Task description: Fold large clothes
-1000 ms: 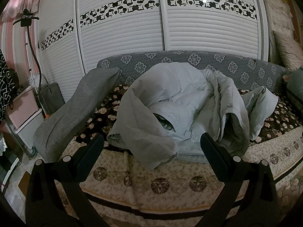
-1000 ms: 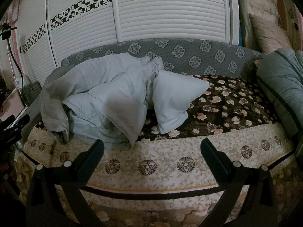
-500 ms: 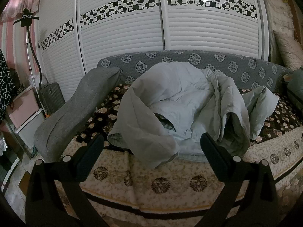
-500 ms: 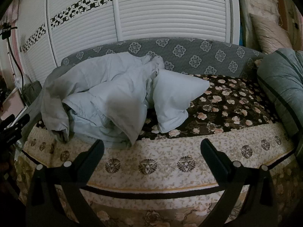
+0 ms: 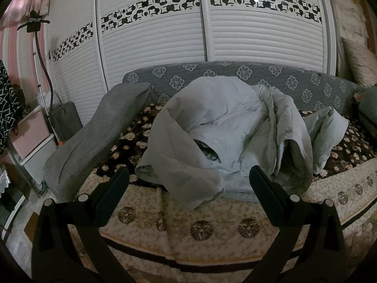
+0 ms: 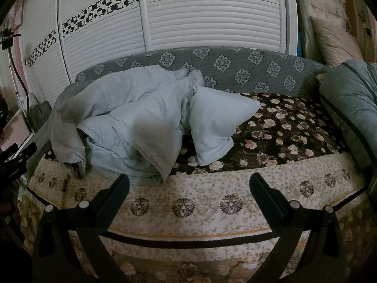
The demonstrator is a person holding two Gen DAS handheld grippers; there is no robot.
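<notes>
Nothing has moved: crumpled jacket (image 5: 226,127) lies beyond both spread fingers (image 5: 113,195).

Part of the pale jacket (image 5: 226,127) is folded in on itself, so its lining is seen only as a dark slit, and its shape (sleeves, collar, front) cannot be told apart. The bed cover (image 6: 282,127) beneath it is hidden. The long grey cushion (image 5: 94,136) is lost at its lower end behind a gripper finger. The grey-green bedding (image 6: 351,108) is cut off by the right edge. The stand's label (image 5: 35,20) is only partly legible.
</notes>
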